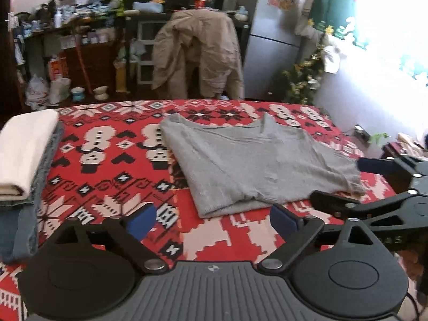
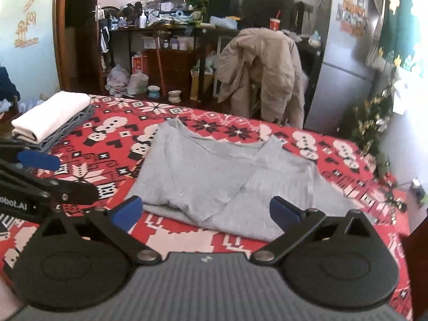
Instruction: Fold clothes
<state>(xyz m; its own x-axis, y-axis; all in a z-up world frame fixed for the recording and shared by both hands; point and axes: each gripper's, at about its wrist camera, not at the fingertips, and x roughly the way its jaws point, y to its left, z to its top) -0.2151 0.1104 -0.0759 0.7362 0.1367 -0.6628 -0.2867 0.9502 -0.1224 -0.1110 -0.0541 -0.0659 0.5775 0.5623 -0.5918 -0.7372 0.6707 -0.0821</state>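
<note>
A grey T-shirt [image 1: 251, 160] [image 2: 222, 179] lies folded on the red patterned cloth [image 1: 112, 165] [image 2: 192, 238], its neckline at the far side. My left gripper [image 1: 212, 220] hovers open just short of the shirt's near edge, nothing between its blue pads. My right gripper [image 2: 206, 212] is also open, its pads apart over the shirt's near edge and not pressing on it. In the left wrist view the right gripper [image 1: 347, 184] comes in from the right, next to the shirt's near right corner. In the right wrist view the left gripper's blue fingertip [image 2: 40, 159] shows at the left.
A stack of folded clothes, white on top of grey and denim [image 1: 24, 155] [image 2: 53, 116], sits at the left end of the table. Beyond the far edge stands a chair draped with a beige jacket [image 1: 198, 53] [image 2: 262, 72], cluttered shelves [image 2: 171, 26] and a grey fridge [image 2: 345, 61].
</note>
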